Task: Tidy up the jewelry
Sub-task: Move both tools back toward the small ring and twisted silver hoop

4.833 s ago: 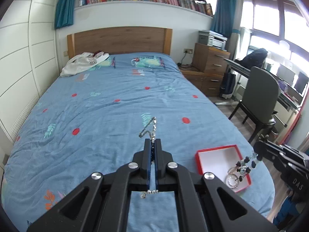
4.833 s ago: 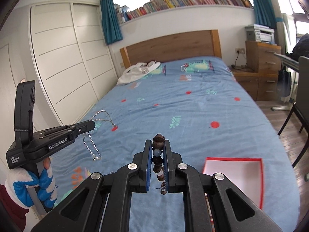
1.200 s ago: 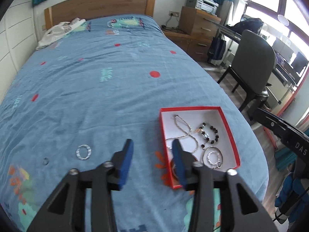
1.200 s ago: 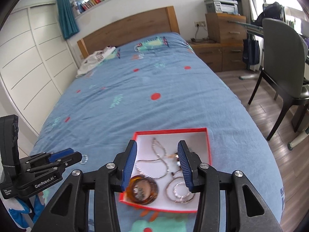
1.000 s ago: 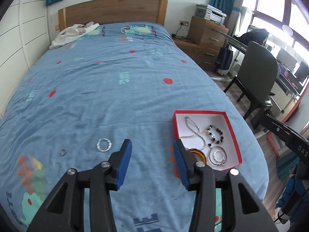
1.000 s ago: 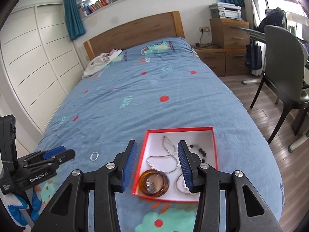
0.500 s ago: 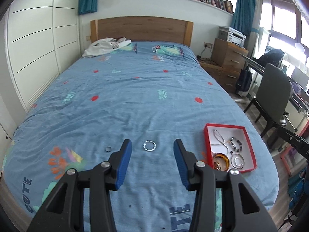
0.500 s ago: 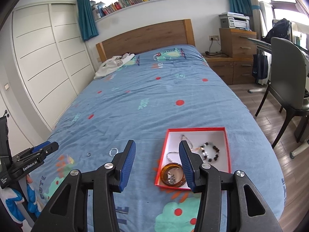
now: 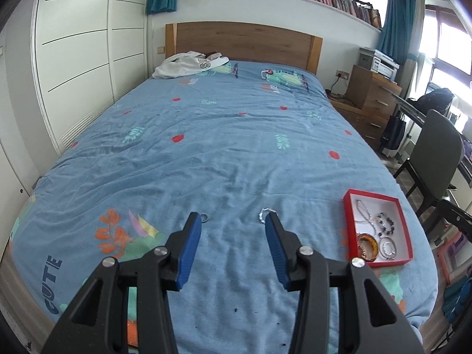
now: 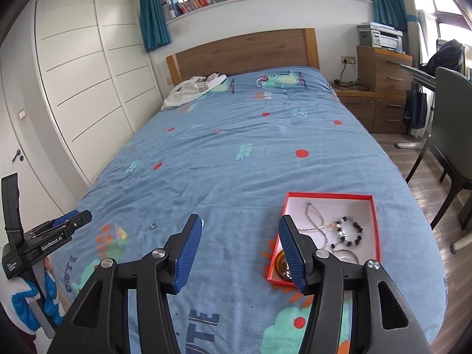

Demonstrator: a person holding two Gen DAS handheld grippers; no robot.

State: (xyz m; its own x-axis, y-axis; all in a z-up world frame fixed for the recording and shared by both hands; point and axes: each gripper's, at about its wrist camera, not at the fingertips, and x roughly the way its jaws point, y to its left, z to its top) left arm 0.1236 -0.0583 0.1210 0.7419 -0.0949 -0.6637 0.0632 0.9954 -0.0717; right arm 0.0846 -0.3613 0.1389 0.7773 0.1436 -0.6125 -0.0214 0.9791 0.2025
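Note:
A red box [image 9: 347, 224] [image 10: 327, 194] lies near the right edge of the blue bedspread. It holds a chain necklace [image 10: 314, 215], a beaded bracelet [image 10: 349, 233], an amber bangle [image 9: 367, 246] and a silver bracelet [image 9: 388, 247]. Loose on the bedspread lie a small ring [image 9: 204, 218] [image 10: 153, 225] and a silver bracelet [image 9: 264, 214], just past my left gripper's fingertips. My left gripper [image 9: 233, 219] [image 10: 76, 219] is open and empty. The jaws of my right gripper [image 10: 239, 221] are opening with nothing between them, left of the box.
A white garment [image 9: 188, 65] lies by the wooden headboard. White wardrobe doors [image 10: 88, 94] line the left side. A dark chair [image 9: 433, 150] and wooden drawers [image 10: 383, 88] stand to the right. A gloved hand [image 10: 26, 303] holds the left gripper at the foot of the bed.
Both grippers let go of the necklace and beaded bracelet, which now lie in the box. Both pulled back and leftward. The right jaws have widened.

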